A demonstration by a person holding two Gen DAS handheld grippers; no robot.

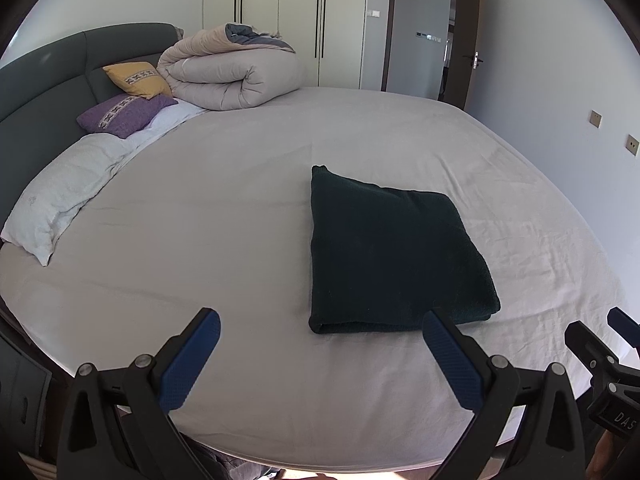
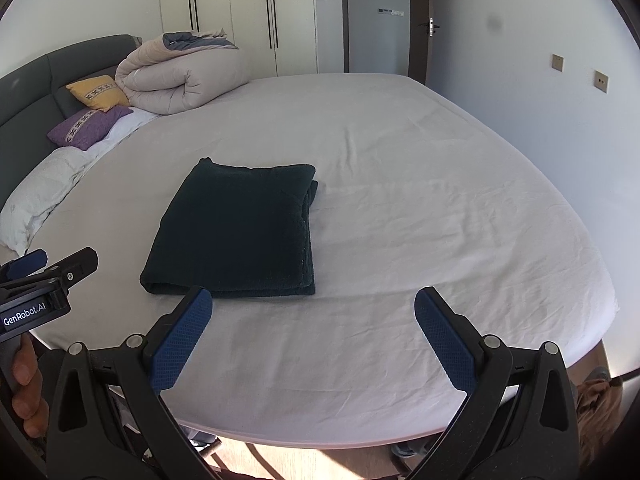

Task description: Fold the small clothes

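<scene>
A dark green garment (image 1: 394, 252) lies folded into a neat rectangle on the grey bed sheet (image 1: 224, 208); it also shows in the right wrist view (image 2: 236, 232). My left gripper (image 1: 320, 354) is open and empty, held above the bed's near edge, just short of the garment's near fold. My right gripper (image 2: 312, 334) is open and empty, to the right of the garment and nearer the bed edge. The left gripper also shows at the left of the right wrist view (image 2: 36, 276).
A rolled beige duvet (image 1: 232, 72), a yellow cushion (image 1: 138, 79), a purple cushion (image 1: 124, 114) and a white pillow (image 1: 60, 196) lie at the headboard end. The wardrobe (image 1: 280, 8) and an open door (image 1: 472, 36) stand beyond. The wall (image 1: 560, 80) runs along the bed's right.
</scene>
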